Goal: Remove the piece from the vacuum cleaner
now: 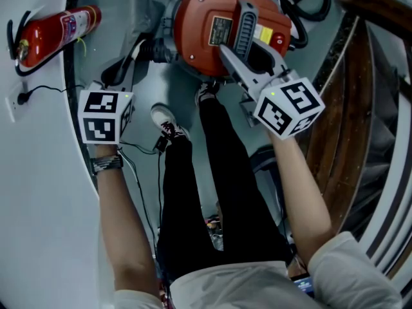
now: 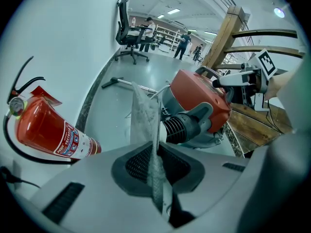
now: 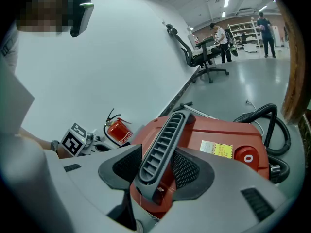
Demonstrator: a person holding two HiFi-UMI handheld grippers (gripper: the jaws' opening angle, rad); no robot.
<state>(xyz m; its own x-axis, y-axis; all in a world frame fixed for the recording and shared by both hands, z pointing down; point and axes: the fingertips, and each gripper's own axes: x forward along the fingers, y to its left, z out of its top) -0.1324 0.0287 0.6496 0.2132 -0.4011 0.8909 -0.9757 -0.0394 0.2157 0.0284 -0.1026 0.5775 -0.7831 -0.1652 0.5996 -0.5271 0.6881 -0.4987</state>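
While the right gripper (image 3: 158,171) clamps a handle (image 3: 167,140), the left gripper's (image 2: 154,166) fingers (image 2: 133,165) pinch what seems cloth (image 2: 143,115).

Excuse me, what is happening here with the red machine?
A person works on a red vacuum cleaner with two handheld grippers. The right gripper is closed on the grey slatted grille on top of the cleaner. The left gripper, off to the side, pinches a thin grey filter sheet. Whether the grille is already free is unclear.
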